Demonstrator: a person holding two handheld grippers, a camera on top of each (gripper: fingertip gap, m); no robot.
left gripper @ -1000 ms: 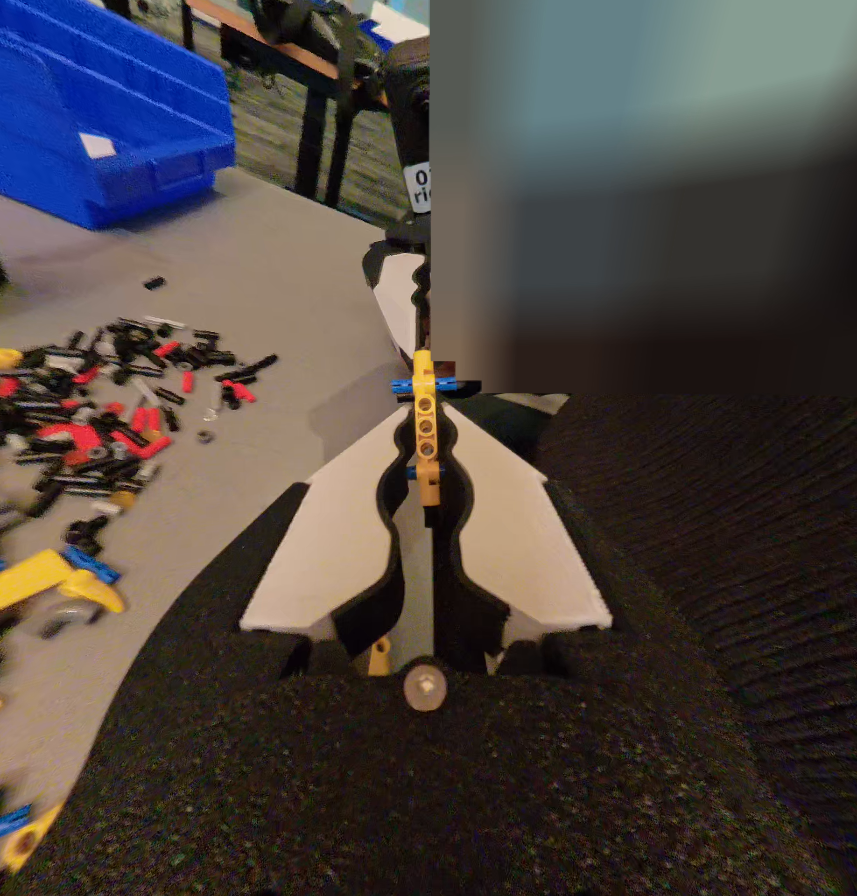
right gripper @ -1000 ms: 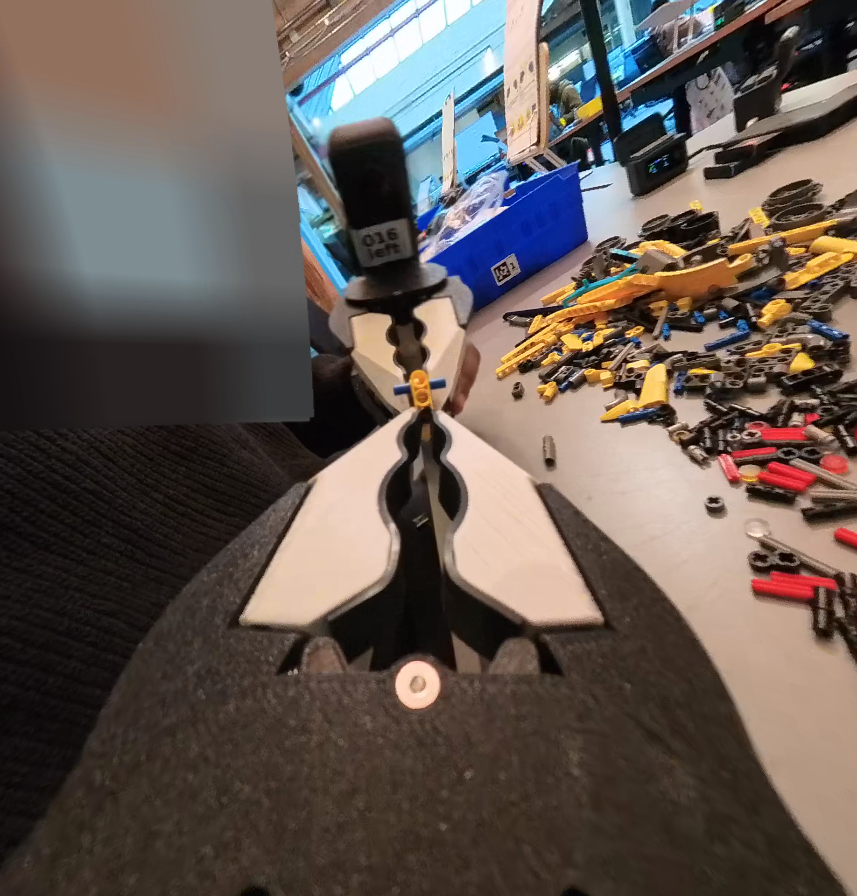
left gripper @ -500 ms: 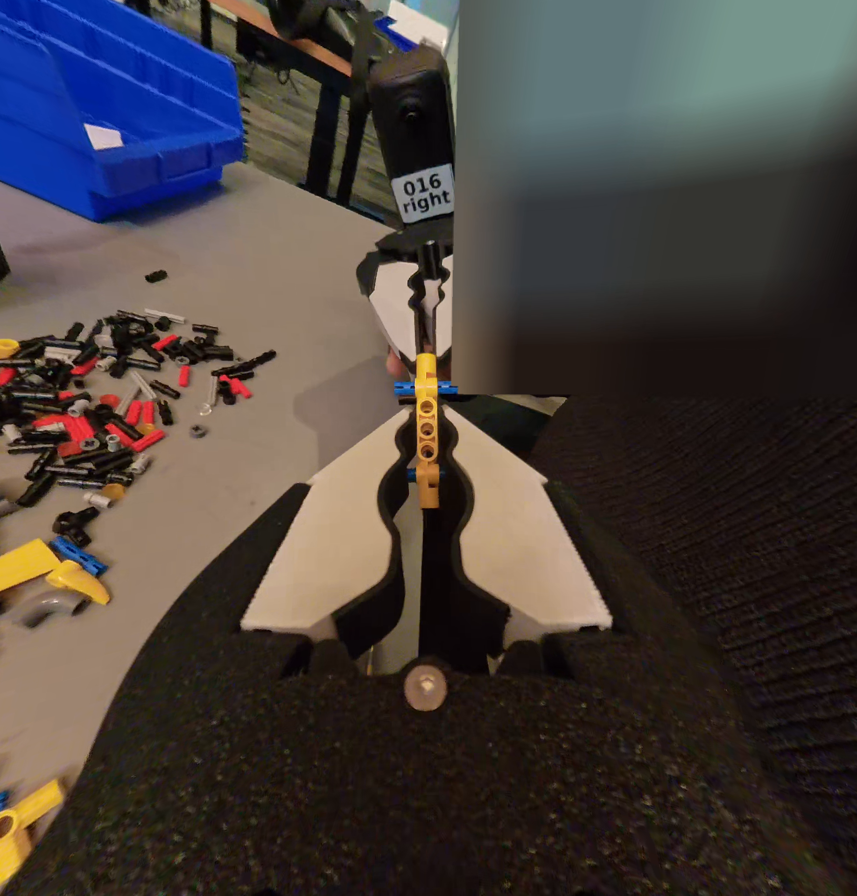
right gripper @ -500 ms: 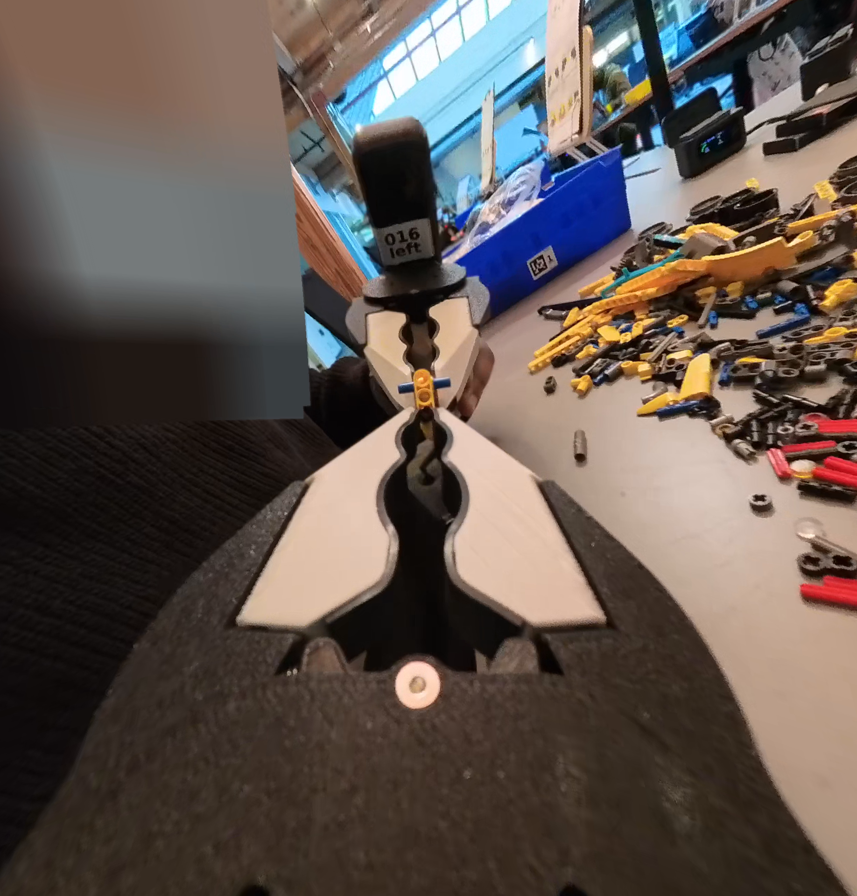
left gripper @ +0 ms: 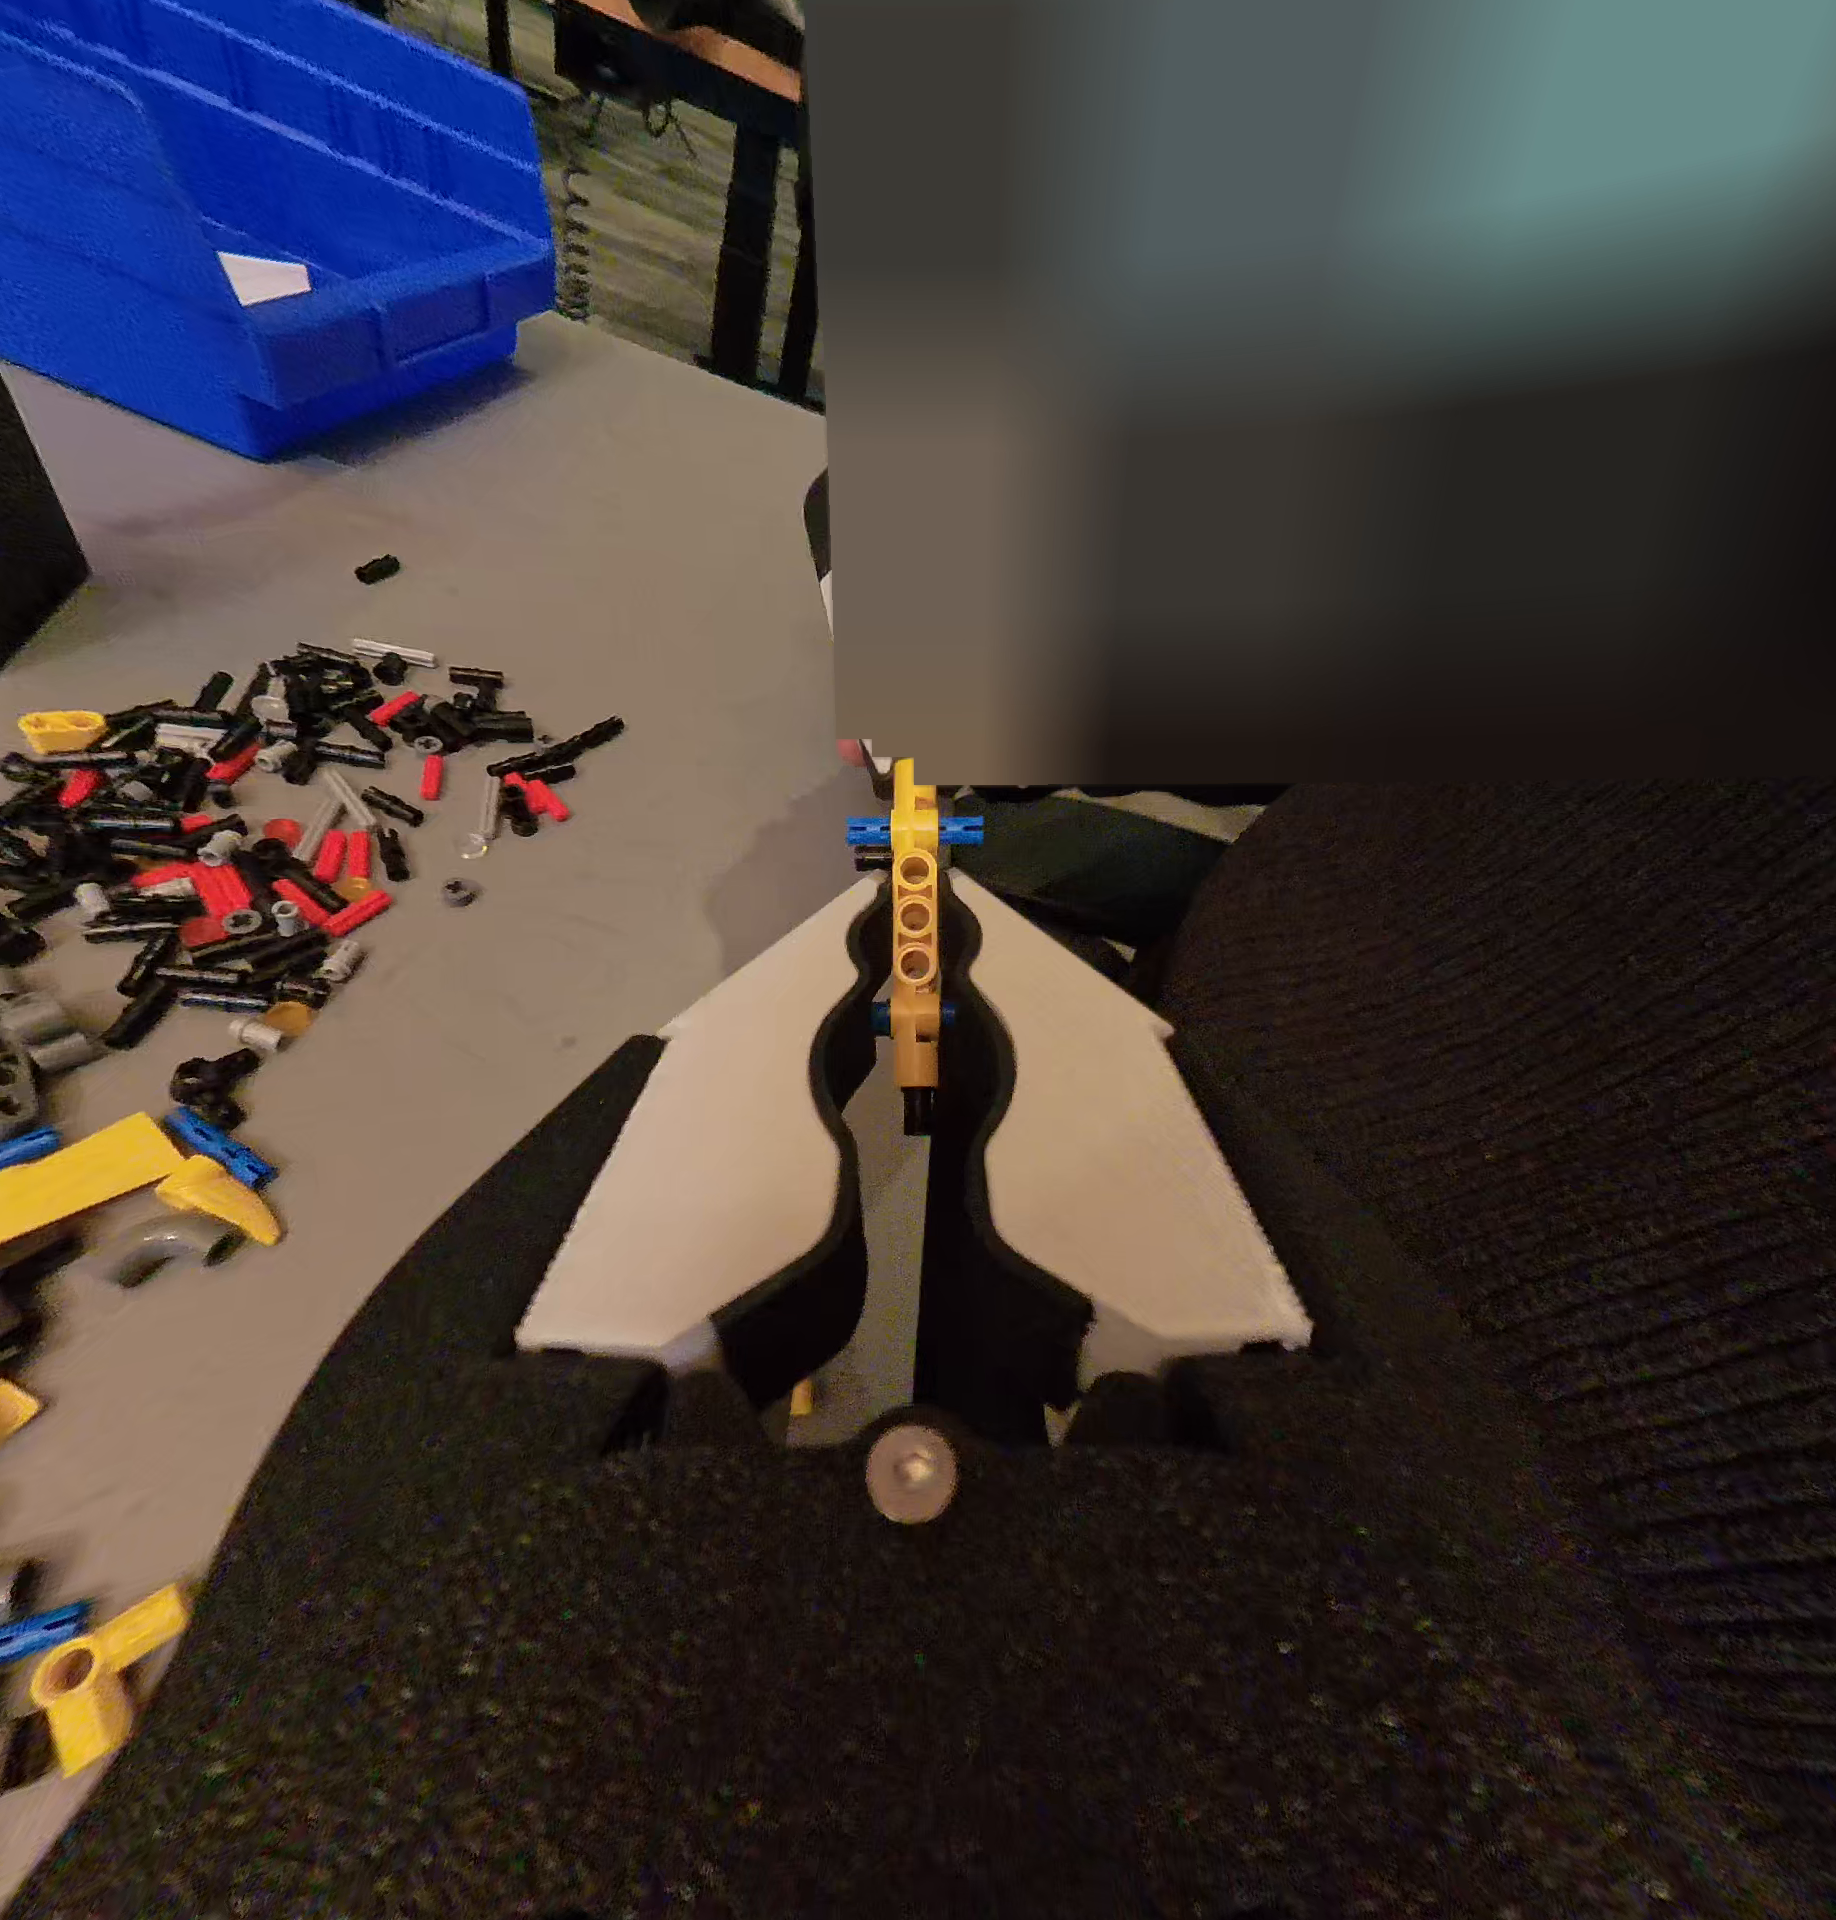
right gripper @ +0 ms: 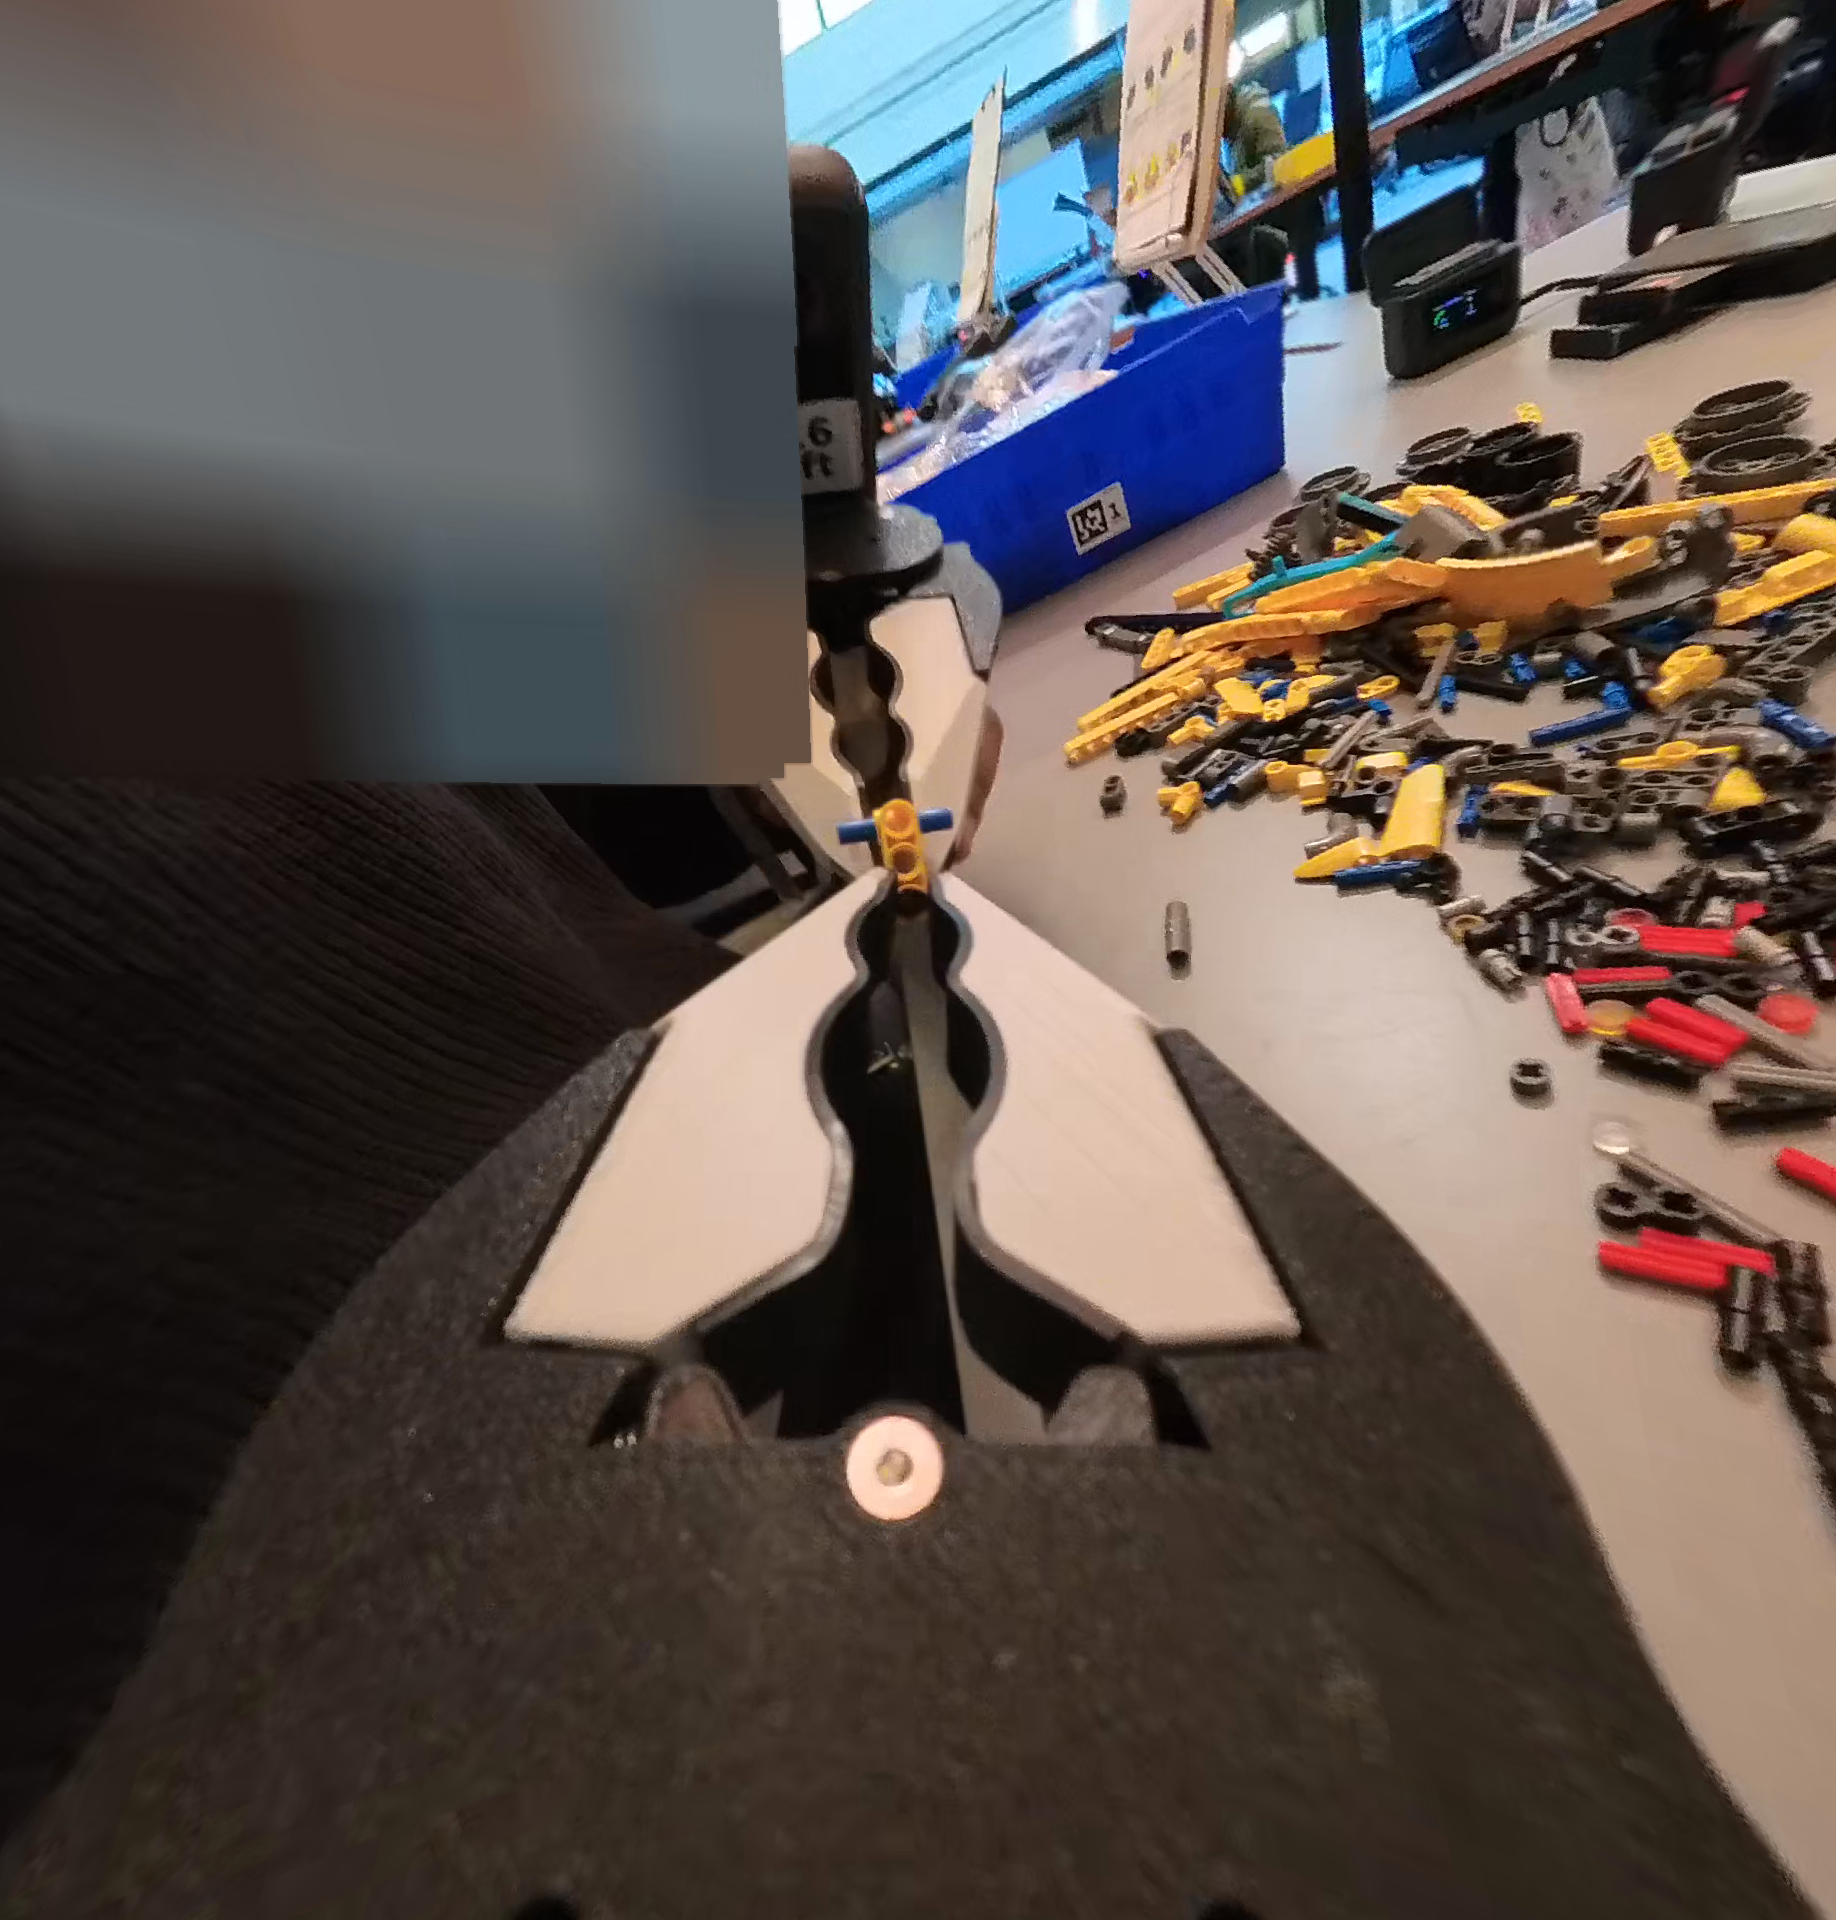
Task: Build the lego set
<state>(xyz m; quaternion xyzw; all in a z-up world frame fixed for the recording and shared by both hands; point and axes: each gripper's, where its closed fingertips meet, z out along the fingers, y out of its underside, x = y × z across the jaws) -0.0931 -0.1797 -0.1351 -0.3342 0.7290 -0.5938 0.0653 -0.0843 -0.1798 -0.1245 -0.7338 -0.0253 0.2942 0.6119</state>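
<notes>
L claw clamped on yellow beam, jaws pressed to both its sides, approx mid-length. Beam held in air above bench edge, not touching it. Long axis in line w/ L claw's fingers: far end pointing straight fwd, away from the left wrist cam, near end back in the gap betw fingers w/ short black stub hanging off it. Holes facing up toward cam. Blue pin crosswise thru far end, sticking out both sides; 2nd blue pin crosswise near the back end.

R claw coming head-on from opp side, jaws drawn together, tips right at beam's far end, just under the cross pin. Pinching beam or some small black bit there: can't tell, too small + partly hidden.

Around: loose black/red pins on bench to L claw's left, blue bin behind them, big yellow/black parts heap off R claw's right. Dark knit cloth close beside both claws
</notes>
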